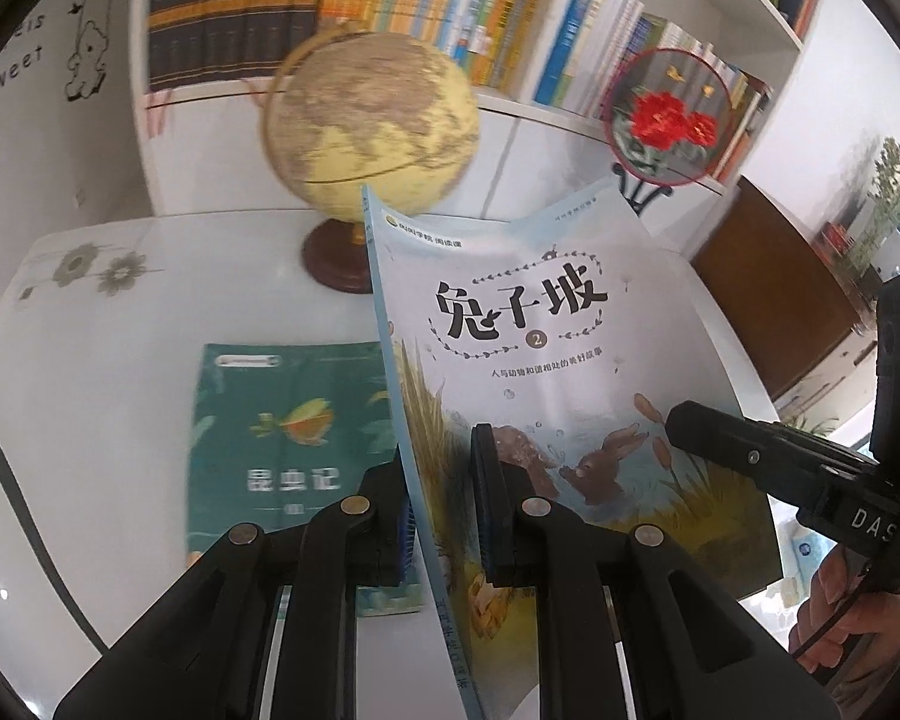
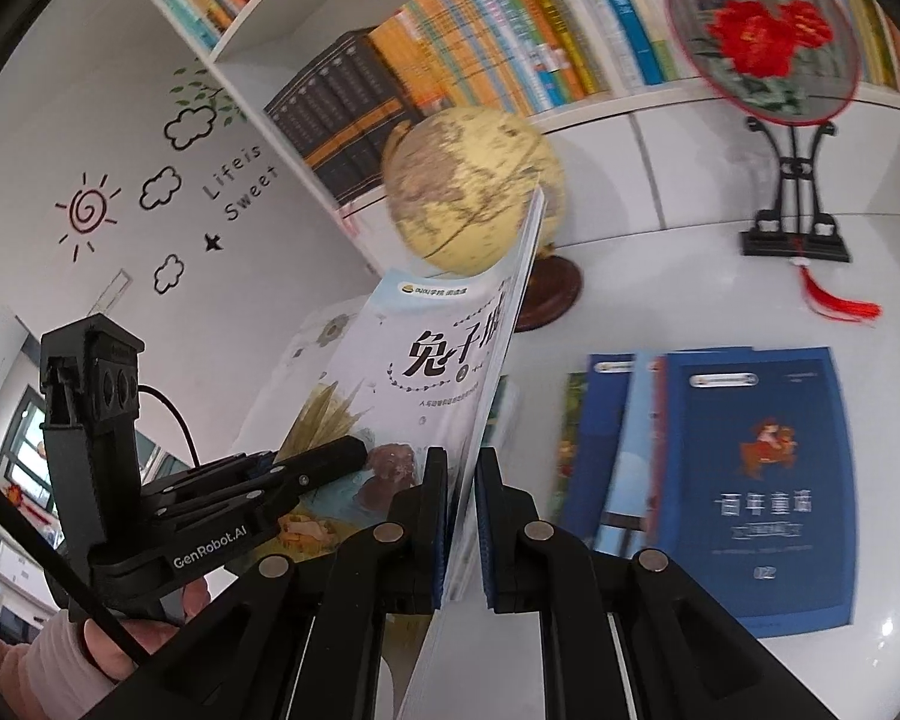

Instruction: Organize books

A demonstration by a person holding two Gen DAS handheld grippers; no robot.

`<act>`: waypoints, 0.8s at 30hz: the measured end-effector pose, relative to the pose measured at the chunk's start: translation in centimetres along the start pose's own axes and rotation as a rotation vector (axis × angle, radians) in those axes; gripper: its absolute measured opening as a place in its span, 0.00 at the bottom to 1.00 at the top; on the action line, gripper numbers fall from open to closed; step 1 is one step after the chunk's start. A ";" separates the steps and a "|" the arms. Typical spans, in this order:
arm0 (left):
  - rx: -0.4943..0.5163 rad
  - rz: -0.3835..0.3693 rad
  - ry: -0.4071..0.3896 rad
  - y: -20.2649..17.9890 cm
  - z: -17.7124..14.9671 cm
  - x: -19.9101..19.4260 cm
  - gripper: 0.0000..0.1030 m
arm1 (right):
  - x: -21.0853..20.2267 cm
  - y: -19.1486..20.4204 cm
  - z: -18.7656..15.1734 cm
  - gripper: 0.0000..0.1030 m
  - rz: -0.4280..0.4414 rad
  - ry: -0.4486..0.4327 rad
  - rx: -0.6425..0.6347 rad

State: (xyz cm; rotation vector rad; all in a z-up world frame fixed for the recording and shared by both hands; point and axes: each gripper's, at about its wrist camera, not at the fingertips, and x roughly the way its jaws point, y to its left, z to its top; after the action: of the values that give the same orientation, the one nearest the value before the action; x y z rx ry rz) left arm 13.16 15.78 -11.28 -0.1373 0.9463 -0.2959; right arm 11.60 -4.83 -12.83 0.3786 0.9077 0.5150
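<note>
Left gripper (image 1: 441,504) closed on the spine edge of the pale blue rabbit book (image 1: 546,372); right gripper (image 2: 462,516) closed on the opposite, page edge of the same book. Book held off the white table (image 1: 120,372), cover tilted up, between both grippers. On the table to the left, just beside the lifted book: green book (image 1: 282,438), flat. To the right: dark blue book (image 2: 762,492) on top of a fanned stack of blue books (image 2: 606,438). Behind: yellow globe (image 1: 372,120) on brown base, round fan with red flowers (image 2: 762,30) on black stand, white bookshelf (image 1: 510,102) full of upright books.
</note>
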 end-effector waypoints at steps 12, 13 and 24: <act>-0.108 0.040 0.031 8.1 -1.8 0.4 0.12 | 6.9 5.0 -0.6 0.09 0.040 0.070 -0.037; -0.116 0.042 0.036 8.7 -1.9 0.6 0.12 | 7.7 5.1 -0.7 0.09 0.043 0.082 -0.030; -0.155 0.043 0.099 12.4 -3.0 3.6 0.13 | 12.9 5.9 -2.0 0.09 0.016 0.146 -0.012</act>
State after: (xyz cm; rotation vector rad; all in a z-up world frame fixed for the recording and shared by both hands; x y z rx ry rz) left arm 15.00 26.46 -18.85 -0.2460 1.0696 -0.1910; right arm 14.99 7.48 -19.21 0.3405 1.0431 0.5682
